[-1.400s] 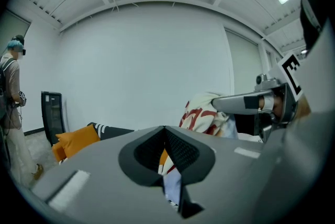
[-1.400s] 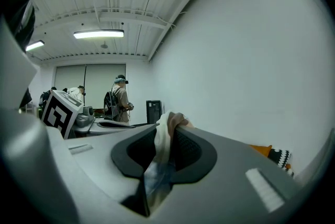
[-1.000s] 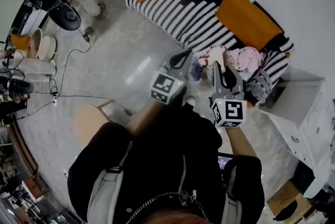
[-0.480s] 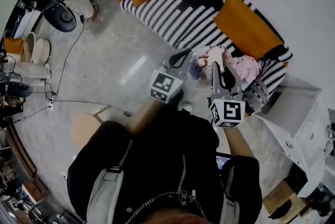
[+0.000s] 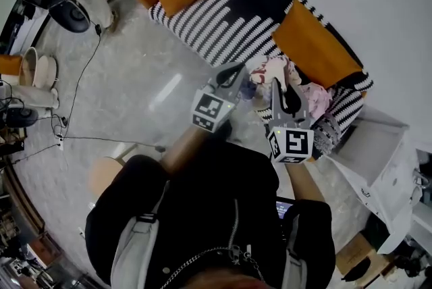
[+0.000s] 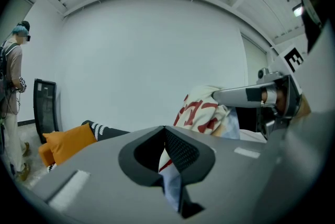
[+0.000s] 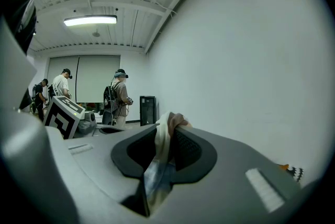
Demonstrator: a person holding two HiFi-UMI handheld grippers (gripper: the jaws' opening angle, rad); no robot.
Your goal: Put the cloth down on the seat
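Head view: both forearms reach forward, left gripper (image 5: 235, 73) and right gripper (image 5: 281, 88) side by side, aimed at the striped sofa (image 5: 216, 24); the cloth (image 5: 268, 69) hangs between them over the seat, beside a clothes pile (image 5: 318, 97). Left gripper view: jaws clamped on a cloth edge; red lettering on the cloth, too crumpled to read. Right gripper view: jaws pinched on a cloth fold that sticks up between them.
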